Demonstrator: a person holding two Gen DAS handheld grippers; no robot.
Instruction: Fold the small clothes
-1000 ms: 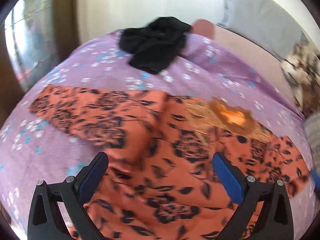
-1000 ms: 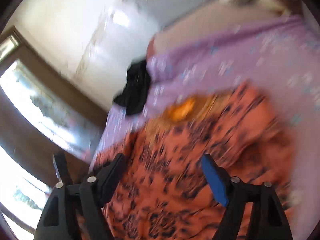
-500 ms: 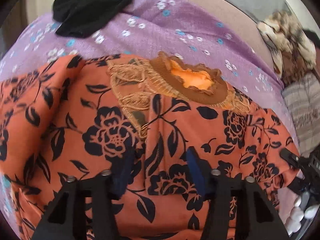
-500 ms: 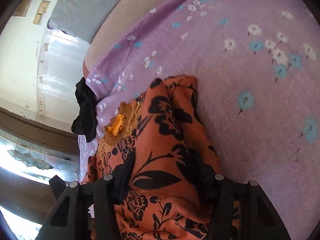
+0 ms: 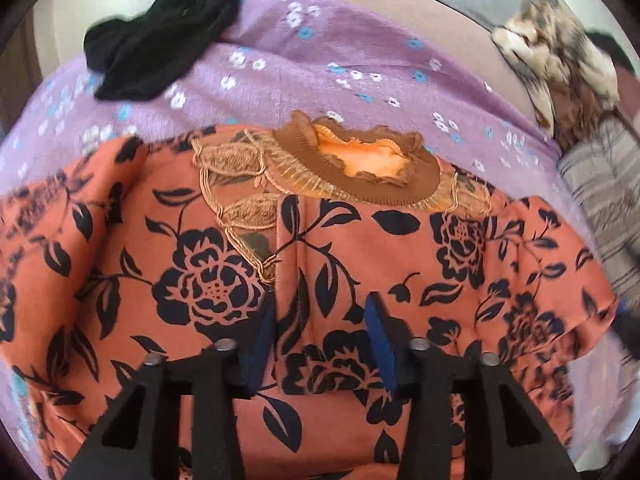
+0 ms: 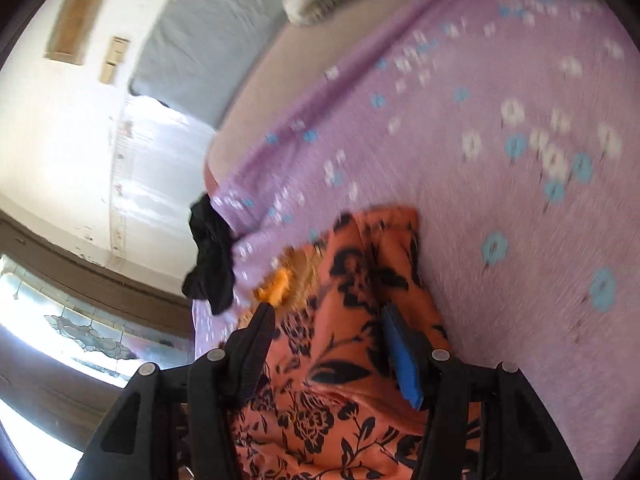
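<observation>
An orange dress with black flowers (image 5: pixel 400 248) lies spread on the purple flowered bed sheet (image 5: pixel 320 60), its brown neckline (image 5: pixel 360 176) at the far side. My left gripper (image 5: pixel 320 328) is down on the chest below the neckline. Its jaws are closing, with a raised fold of the cloth pinched between the pads. At the right edge of that view a dark blur is my right gripper (image 5: pixel 628 328), by the dress's sleeve. In the right wrist view my right gripper (image 6: pixel 332 336) has the bunched sleeve of the dress (image 6: pixel 360 272) between its fingers, filling the gap.
A black garment (image 5: pixel 160 40) lies crumpled at the far left of the bed. A brown and cream patterned cloth (image 5: pixel 560 52) and a grey striped cloth (image 5: pixel 600 200) lie at the right. Beyond the bed are a grey cushion (image 6: pixel 208 52), a pale wall and a window (image 6: pixel 60 320).
My left gripper dropped from wide open above the dress onto its chest and narrowed around a fold. My right gripper swung onto the sleeve, narrowed around it, and keeps moving.
</observation>
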